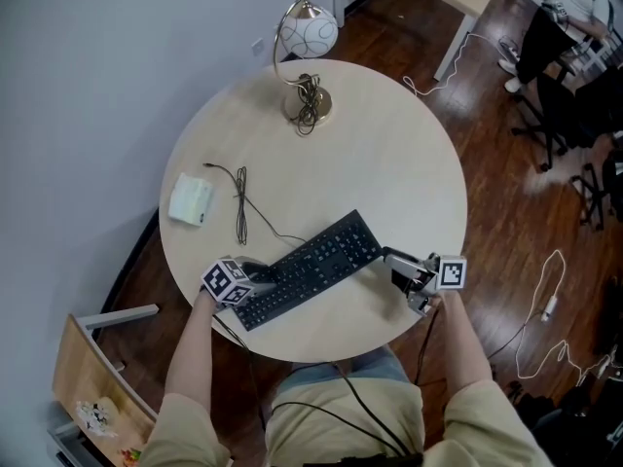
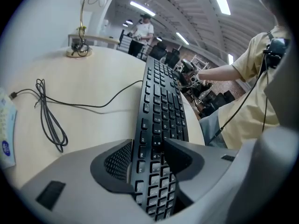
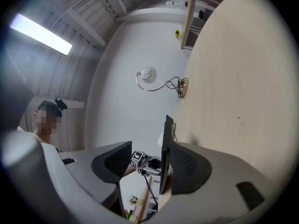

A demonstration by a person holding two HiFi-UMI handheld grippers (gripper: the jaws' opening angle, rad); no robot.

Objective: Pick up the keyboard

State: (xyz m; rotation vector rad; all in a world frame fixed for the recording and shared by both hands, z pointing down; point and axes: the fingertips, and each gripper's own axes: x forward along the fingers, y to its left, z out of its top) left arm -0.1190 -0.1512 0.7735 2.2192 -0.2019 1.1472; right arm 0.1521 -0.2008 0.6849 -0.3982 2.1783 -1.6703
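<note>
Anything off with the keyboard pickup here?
Right end only: the keyboard rests against one of the right gripper's fingers, with a clear gap to the other, so that end isn't clamped. The left gripper is shut on its end. Nothing spilled or damaged.

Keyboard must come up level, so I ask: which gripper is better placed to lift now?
Left. The left gripper is clamped on the keyboard; the right gripper touches it with one jaw only, the other standing apart.
</note>
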